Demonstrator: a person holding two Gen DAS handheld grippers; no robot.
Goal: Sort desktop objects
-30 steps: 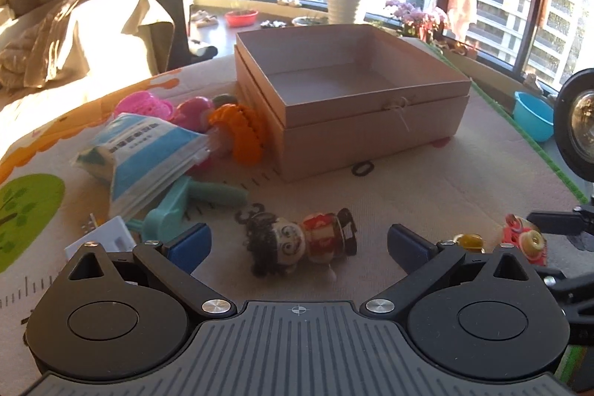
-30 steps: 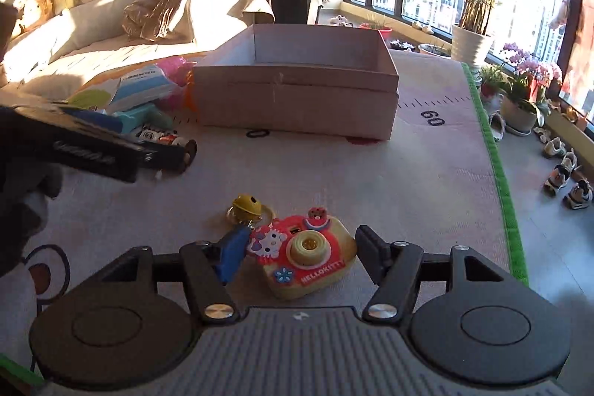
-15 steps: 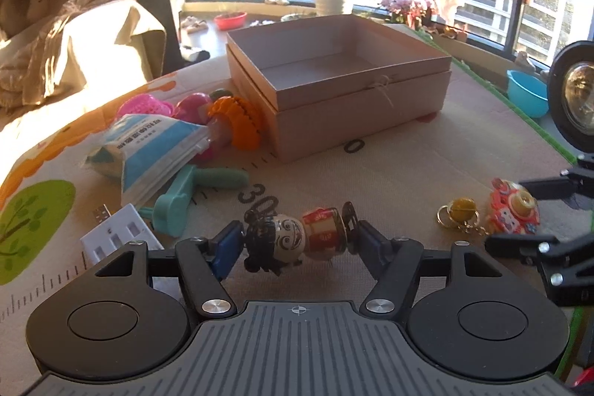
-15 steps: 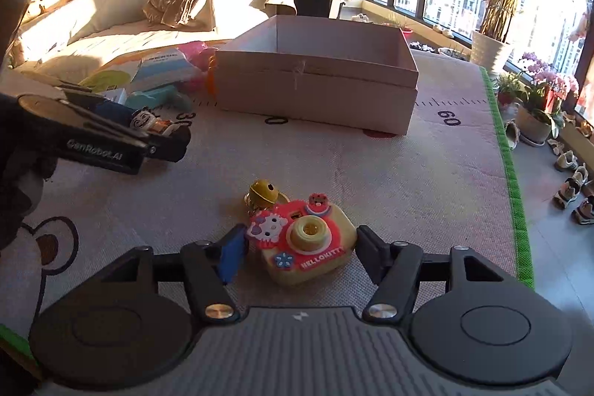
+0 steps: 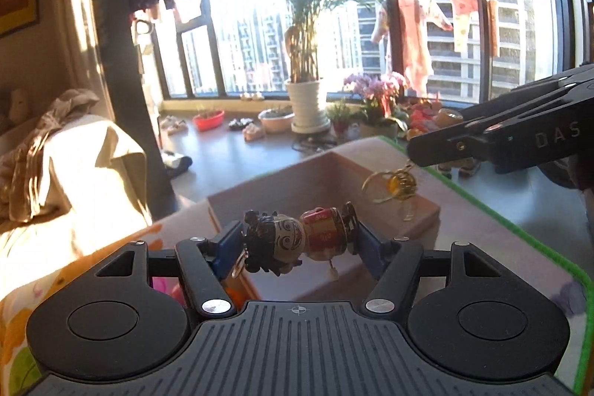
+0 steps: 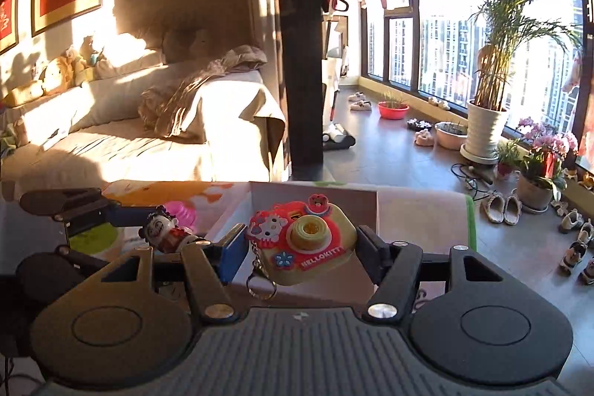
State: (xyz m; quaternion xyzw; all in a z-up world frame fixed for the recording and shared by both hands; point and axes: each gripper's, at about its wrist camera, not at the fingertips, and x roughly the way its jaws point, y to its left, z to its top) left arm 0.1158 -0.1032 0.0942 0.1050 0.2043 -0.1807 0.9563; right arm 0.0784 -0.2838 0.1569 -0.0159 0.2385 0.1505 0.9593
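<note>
Two handheld claws are raised above a play mat, each gripping a toy over or near an open cardboard box.

The left claw (image 5: 297, 249) is clamped on a small doll figure (image 5: 297, 242) with black hair, a painted face and a red body. The doll lies sideways between the blue pads, head toward the left finger and feet toward the right one, held in the air above the near left part of the box (image 5: 371, 169). In the right wrist view the same doll (image 6: 167, 232) shows at the left, beside the box's left wall.

The right claw (image 6: 299, 249) is clamped on a yellow and red toy camera (image 6: 308, 240) marked "HELLOKITTY", which fills the gap between its fingers. A metal keyring (image 6: 261, 286) hangs from the camera's lower left corner. The camera is held up in front of the box's (image 6: 312, 188) pale far wall.

In the left wrist view the right claw (image 5: 419, 151) reaches in from the right edge, and a yellow charm on a ring (image 5: 397, 182) dangles below its tip, over the box's right side.
</note>
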